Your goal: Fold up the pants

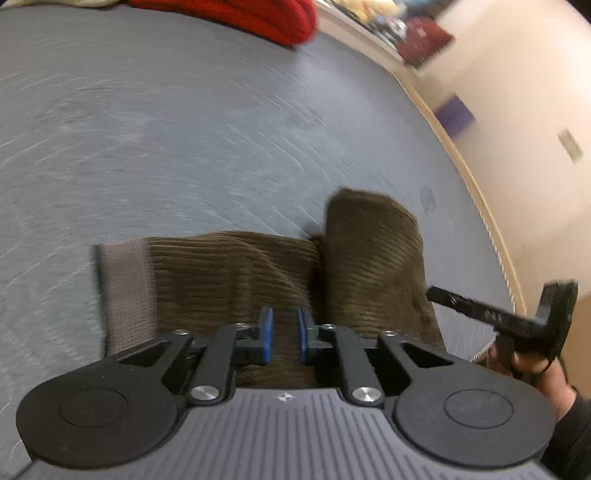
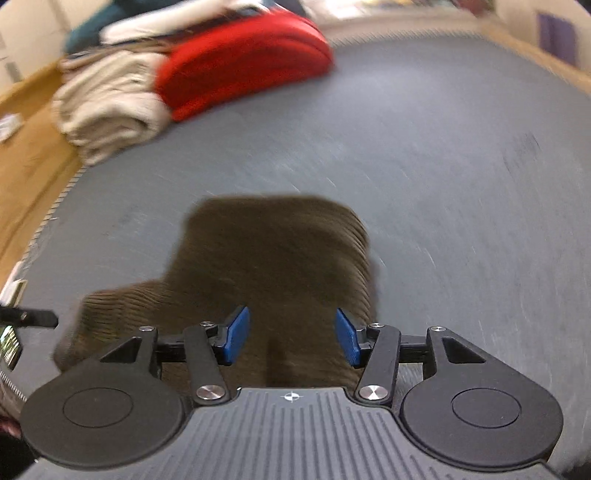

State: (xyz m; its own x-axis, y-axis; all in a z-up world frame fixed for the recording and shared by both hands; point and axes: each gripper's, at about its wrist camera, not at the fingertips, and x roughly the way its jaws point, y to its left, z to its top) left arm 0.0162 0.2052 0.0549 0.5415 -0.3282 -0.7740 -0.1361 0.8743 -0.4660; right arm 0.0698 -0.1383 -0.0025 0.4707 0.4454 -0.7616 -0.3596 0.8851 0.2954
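Note:
Brown corduroy pants (image 1: 243,273) lie folded on the grey mat, with a lighter waistband (image 1: 125,291) at the left and a folded part (image 1: 373,254) at the right. My left gripper (image 1: 285,334) hovers over the pants, its blue pads a narrow gap apart with nothing between them. In the right wrist view the pants (image 2: 273,254) lie under my right gripper (image 2: 291,336), which is open wide and empty. The right gripper also shows at the right edge of the left wrist view (image 1: 509,317), beside the pants. Both views are blurred by motion.
The grey mat (image 2: 443,184) covers the surface. A red folded garment (image 2: 243,62) and a cream folded garment (image 2: 107,103) lie at its far edge. The red garment also shows in the left wrist view (image 1: 240,14). A wooden floor (image 2: 26,162) lies to the left.

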